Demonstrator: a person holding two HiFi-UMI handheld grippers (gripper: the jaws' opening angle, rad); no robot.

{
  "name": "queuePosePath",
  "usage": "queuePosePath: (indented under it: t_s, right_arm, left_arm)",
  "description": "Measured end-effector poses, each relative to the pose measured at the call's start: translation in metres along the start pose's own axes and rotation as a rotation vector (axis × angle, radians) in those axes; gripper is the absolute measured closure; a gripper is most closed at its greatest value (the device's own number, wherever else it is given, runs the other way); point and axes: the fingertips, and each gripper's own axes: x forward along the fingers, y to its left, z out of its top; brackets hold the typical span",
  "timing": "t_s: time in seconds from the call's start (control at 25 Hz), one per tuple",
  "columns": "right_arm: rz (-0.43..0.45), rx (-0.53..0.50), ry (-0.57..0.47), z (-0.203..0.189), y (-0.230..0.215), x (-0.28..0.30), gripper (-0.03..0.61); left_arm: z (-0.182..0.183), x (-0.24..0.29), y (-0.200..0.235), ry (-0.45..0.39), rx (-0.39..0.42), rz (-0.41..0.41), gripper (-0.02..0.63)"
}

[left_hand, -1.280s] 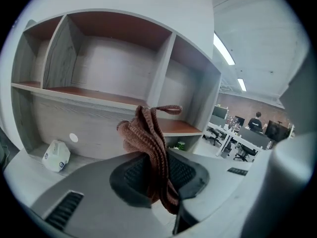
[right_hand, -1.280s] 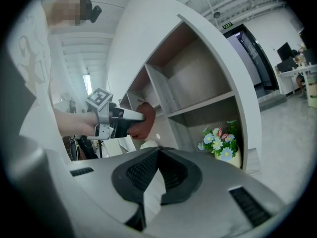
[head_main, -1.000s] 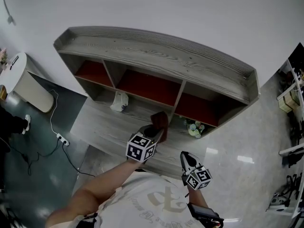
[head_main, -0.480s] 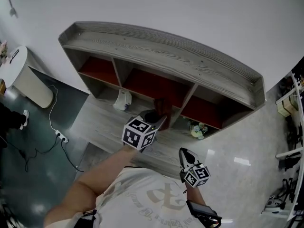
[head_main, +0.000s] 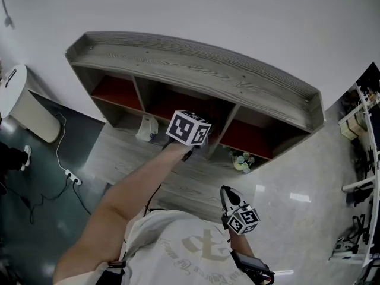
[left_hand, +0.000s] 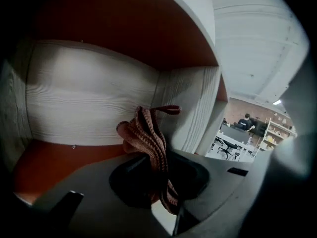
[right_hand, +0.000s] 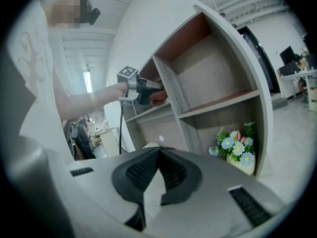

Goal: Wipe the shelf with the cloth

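A grey wood-grain shelf (head_main: 196, 70) stands against a white wall (head_main: 208, 10). Three upper compartments lined in red-orange are seen above a longer lower ledge. The left gripper (left_hand: 158, 175) is extended into the middle upper compartment. Its jaws are closed on a reddish-brown cloth (left_hand: 148, 138), which is bunched between them. The cloth projects toward the pale back panel (left_hand: 89, 108), near the upright divider (left_hand: 198, 108). Contact between the cloth and any shelf surface cannot be confirmed. Red-orange panels are recorded above and below the back panel.

The right gripper (head_main: 227, 193) is held low in front of the person's torso, well apart from the shelf. Its jaws are pressed together and nothing is held between them.

On the lower ledge, a pot of flowers (head_main: 241, 161) is noted under the right compartment and a white object (head_main: 148, 126) under the left one. The floor (head_main: 297, 183) is pale and glossy at the right and dark at the left. On the dark part a power strip (head_main: 70, 174) is laid with its cable, and a white bin (head_main: 27, 108) stands beside it.
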Motion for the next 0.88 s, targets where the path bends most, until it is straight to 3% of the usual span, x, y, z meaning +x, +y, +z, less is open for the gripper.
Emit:
queuePosePath:
  t_s: [0.4, 0.64, 0.88]
  right_arm:
    - [-0.047, 0.028, -0.013, -0.003, -0.013, -0.012, 0.574]
    - [-0.040, 0.030, -0.007, -0.003, -0.016, -0.007, 0.574]
    - [-0.023, 0.026, -0.002, 0.000, -0.016, 0.001, 0.574]
  left_arm:
    - [-0.012, 0.040, 0.018, 0.195, 0.149, 0.123, 0.531]
    - [-0.012, 0.049, 0.024, 0.218, 0.231, 0.141, 0.531]
    - [-0.017, 0.038, 0.044, 0.220, 0.217, 0.185, 0.531]
